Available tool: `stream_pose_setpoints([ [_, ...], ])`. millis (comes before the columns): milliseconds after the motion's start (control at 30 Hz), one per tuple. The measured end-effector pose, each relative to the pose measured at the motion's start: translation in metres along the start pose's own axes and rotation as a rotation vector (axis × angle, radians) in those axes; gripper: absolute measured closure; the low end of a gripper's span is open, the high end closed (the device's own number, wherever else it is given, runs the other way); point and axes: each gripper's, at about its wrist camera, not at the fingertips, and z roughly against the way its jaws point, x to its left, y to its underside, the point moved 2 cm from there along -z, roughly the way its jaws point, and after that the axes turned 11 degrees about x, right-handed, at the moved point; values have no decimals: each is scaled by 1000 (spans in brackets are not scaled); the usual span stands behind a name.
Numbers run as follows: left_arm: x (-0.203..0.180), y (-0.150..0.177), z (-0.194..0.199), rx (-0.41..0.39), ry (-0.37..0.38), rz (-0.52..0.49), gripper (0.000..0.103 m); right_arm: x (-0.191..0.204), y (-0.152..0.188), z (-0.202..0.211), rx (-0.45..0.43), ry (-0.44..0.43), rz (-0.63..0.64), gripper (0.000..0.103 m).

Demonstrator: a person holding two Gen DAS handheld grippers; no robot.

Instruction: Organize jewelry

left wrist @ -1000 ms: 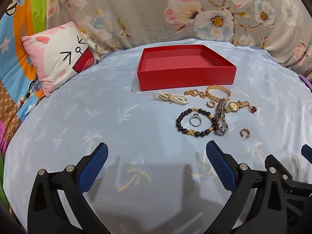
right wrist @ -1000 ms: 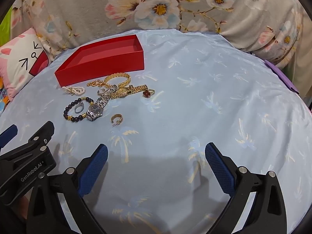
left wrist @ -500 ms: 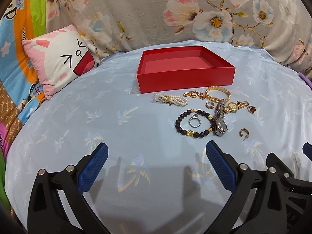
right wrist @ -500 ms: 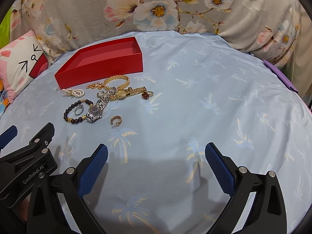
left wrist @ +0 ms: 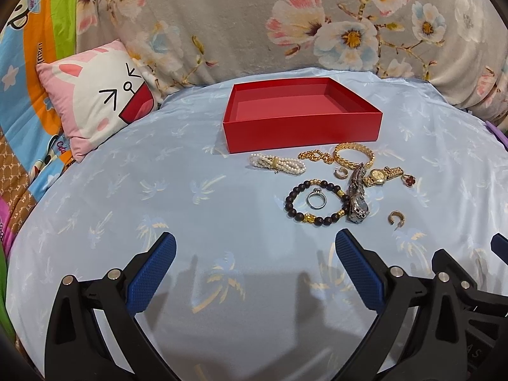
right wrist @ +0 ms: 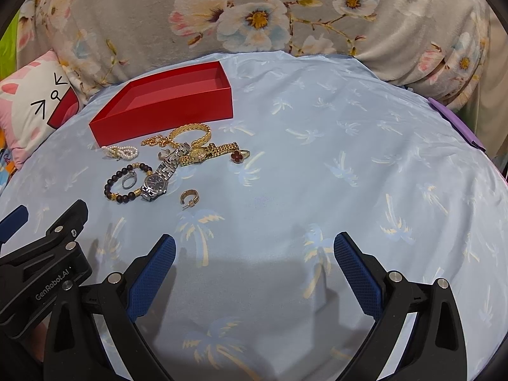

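Observation:
An empty red box (left wrist: pixel 301 133) (right wrist: pixel 165 117) sits on the light blue cloth. In front of it lies a cluster of jewelry: a pearl bracelet (left wrist: pixel 277 162), a gold chain bracelet (left wrist: pixel 353 156), a gold watch (left wrist: pixel 379 175), a silver watch (right wrist: pixel 157 183), a dark bead bracelet (left wrist: pixel 312 203) with a silver ring (left wrist: pixel 316 197) inside it, a red clover ring (right wrist: pixel 238 155) and a gold hoop earring (right wrist: pixel 189 197). My left gripper (left wrist: pixel 254 270) is open, short of the jewelry. My right gripper (right wrist: pixel 254 270) is open, to the right of the cluster.
A pink and white cartoon cushion (left wrist: pixel 95 101) lies at the left. Grey floral fabric (left wrist: pixel 285 22) rises behind the box. A purple item (right wrist: pixel 457 123) lies at the cloth's right edge. The left gripper's black body (right wrist: pixel 41 270) shows at the right wrist view's lower left.
Both views have drawn back or lifted slightly, so the box and jewelry sit a little lower and smaller in frame. Nothing on the cloth has moved and both grippers stay open.

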Motion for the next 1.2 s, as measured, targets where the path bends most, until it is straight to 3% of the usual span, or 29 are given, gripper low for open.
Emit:
stream_pose_setpoints([
  [1200,2,-2,1,-3,20,29,6,4,-1,-2,6,19,13,5],
])
